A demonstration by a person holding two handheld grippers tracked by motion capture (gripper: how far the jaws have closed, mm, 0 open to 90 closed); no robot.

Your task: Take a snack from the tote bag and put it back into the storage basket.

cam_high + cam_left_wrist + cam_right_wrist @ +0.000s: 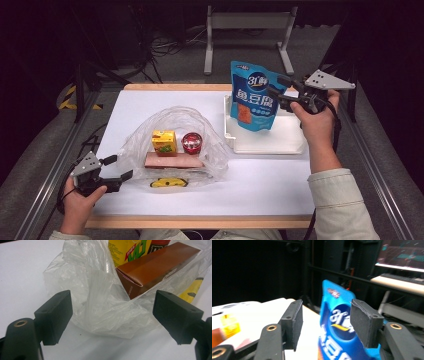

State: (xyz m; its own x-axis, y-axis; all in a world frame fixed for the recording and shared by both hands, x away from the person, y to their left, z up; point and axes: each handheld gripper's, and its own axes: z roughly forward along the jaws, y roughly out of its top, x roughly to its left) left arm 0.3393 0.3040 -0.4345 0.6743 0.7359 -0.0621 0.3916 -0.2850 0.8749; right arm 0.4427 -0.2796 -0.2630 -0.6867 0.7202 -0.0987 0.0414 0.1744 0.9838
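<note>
Here the blue pouch [253,96] stands upright, long axis vertical, above the tray [280,142].

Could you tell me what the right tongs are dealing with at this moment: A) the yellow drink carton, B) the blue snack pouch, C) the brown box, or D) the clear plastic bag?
B: in the high view the right tongs meet the upper edge of the blue snack pouch, lifted above the white tray.
</note>
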